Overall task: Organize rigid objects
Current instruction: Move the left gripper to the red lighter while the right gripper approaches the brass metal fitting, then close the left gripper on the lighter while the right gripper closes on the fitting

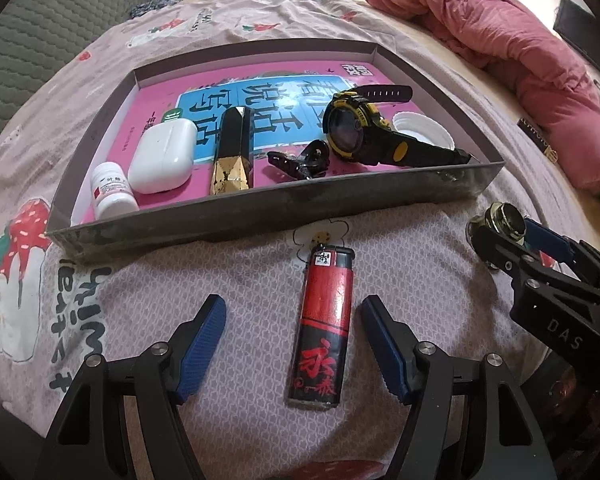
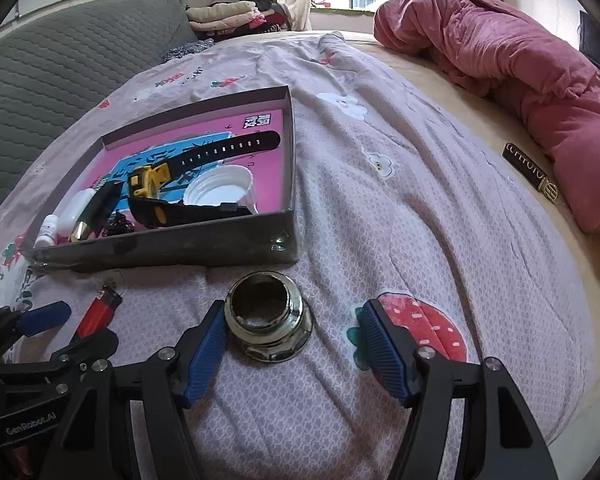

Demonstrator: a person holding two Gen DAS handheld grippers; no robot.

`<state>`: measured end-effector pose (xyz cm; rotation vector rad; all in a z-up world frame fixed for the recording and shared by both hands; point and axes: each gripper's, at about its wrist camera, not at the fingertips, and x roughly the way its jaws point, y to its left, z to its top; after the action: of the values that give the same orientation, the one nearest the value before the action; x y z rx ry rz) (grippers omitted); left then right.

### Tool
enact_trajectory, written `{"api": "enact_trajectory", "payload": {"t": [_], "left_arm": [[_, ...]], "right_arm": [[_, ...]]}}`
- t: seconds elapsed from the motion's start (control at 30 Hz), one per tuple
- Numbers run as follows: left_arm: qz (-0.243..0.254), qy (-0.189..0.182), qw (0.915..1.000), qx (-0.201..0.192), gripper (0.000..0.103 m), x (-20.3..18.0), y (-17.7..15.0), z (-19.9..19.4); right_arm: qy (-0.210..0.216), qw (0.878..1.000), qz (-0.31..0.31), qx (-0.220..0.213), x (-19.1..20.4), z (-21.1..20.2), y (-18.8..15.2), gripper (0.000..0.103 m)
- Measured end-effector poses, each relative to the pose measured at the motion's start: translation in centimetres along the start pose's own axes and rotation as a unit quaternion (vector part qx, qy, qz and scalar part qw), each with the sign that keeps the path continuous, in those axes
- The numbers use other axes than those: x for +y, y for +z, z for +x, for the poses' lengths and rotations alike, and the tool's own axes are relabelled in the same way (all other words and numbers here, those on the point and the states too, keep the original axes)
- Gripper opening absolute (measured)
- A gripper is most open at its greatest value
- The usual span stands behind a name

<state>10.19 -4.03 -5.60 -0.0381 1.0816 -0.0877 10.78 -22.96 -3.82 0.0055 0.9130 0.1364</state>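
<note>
A red and black lighter (image 1: 323,322) lies on the bed sheet between the fingers of my open left gripper (image 1: 293,314), clear of both pads. A chrome metal fitting (image 2: 269,322) stands on the sheet inside my open right gripper (image 2: 292,322), close to its left pad (image 2: 204,354) and well away from the right one. The fitting (image 1: 500,220) shows again in the left wrist view, beside the right gripper. The grey tray (image 1: 260,210) holds a pink book, a white pill bottle (image 1: 112,192), a white earbud case (image 1: 163,155), a black and gold tube (image 1: 232,152), a black clip (image 1: 300,160), a yellow and black watch (image 1: 356,128) and a white lid (image 1: 424,128).
The tray (image 2: 172,246) sits on a lilac printed sheet. A pink quilt (image 2: 520,68) is bunched along the right side of the bed, with a small black labelled bar (image 2: 530,172) near it. A grey quilted cushion (image 2: 60,64) and folded clothes lie behind.
</note>
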Motion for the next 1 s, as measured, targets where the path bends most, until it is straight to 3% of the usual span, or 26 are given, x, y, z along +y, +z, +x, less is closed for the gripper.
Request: {"api": "enact_trajectory", "payload": {"t": [0.33,0.53,0.67,1.0], "left_arm": [[0.007,-0.009,0.9999,-0.003,0.061,-0.5,-0.1,0.1],[0.016,-0.014,0.9998,-0.004,0.047,-1.3,-0.2,0.2],[0.023,-0.018,0.9995,-0.010,0.025,-1.8,-0.3,-0.1],[0.039,-0.012,0.9988,-0.027,0.023,-2.1,-0.1,-1.0]], "right_arm": [[-0.010,0.999,-0.041,-0.014,1.4,0.3,0.1,0.049],[0.001,0.999,-0.049,-0.021,1.7,0.3,-0.1,0.040],[0.010,0.999,-0.043,-0.027,1.5,0.1,0.0,0.036],[0.028,0.998,-0.035,-0.043,1.1,-0.6,0.1,0.036]]}}
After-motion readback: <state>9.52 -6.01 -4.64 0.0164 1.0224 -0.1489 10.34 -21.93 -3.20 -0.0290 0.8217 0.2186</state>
